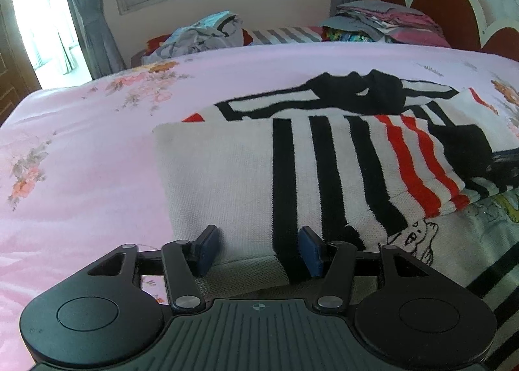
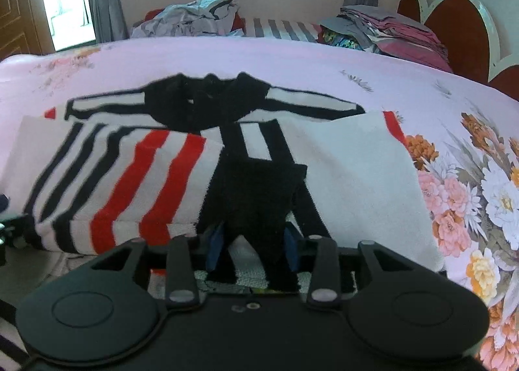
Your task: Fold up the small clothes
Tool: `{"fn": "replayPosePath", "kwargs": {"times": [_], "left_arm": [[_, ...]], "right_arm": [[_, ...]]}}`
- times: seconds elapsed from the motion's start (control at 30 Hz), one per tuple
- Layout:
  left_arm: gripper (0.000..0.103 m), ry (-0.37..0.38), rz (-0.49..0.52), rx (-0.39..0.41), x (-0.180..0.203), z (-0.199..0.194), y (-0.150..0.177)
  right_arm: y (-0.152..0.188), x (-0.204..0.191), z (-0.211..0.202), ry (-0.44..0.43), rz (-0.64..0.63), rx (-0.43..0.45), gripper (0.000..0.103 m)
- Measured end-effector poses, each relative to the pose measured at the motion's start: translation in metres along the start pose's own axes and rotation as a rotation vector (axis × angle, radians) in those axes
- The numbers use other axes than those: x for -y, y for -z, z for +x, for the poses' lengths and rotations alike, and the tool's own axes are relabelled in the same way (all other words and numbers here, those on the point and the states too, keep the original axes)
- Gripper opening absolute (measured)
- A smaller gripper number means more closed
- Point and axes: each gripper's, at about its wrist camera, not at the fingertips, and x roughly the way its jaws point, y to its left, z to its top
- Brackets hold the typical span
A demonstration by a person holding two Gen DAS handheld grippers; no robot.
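A small knitted sweater [image 1: 227,170], white with black and red stripes and a black collar, lies on the pink floral bed [image 1: 81,176], both sleeves folded in over the body. My left gripper [image 1: 259,251] is open, its blue pads on either side of the sweater's near hem. In the right wrist view the same sweater [image 2: 356,170] fills the middle. My right gripper [image 2: 253,247] is open, its pads on either side of the black cuff [image 2: 256,199] at the near hem.
A pile of crumpled grey clothes [image 1: 201,37] and a stack of folded clothes [image 1: 389,22] lie at the far edge of the bed. A red scalloped headboard [image 1: 447,7] stands at the right. Another printed garment [image 1: 486,234] lies near right.
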Motion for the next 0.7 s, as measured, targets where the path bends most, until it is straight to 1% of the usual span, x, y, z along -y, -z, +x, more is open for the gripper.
{"fn": "replayPosePath", "kwargs": {"times": [0.03,0.07,0.13,0.27,0.4,0.47,0.57,0.7], "left_arm": [[0.096,-0.023,0.003,0.015,0.001,-0.005,0.002],[0.103,-0.047,0.01,0.033,0.002,-0.012,0.005],[0.103,-0.054,0.013,0.052,0.002,-0.025,0.01],[0.103,-0.074,0.0,0.057,0.006,-0.052,0.024],[0.103,-0.059,-0.026,0.056,0.014,-0.087,0.046],[0.103,-0.054,-0.035,0.048,0.018,-0.105,0.063],[0.103,-0.088,-0.022,0.016,0.026,-0.125,0.092],[0.103,-0.089,-0.054,-0.015,0.032,-0.153,0.131]], "right_arm": [[0.002,0.002,-0.009,-0.01,0.002,0.02,0.04],[0.004,0.004,-0.017,-0.02,0.002,0.033,0.046],[0.011,0.009,-0.033,-0.039,-0.01,0.053,0.052],[0.023,0.022,-0.057,-0.059,-0.007,0.068,0.052],[0.045,0.041,-0.089,-0.084,-0.008,0.077,0.052],[0.06,0.054,-0.105,-0.099,0.002,0.076,0.052],[0.089,0.078,-0.129,-0.099,0.02,0.057,0.052],[0.131,0.105,-0.157,-0.106,0.026,0.024,0.052]]}}
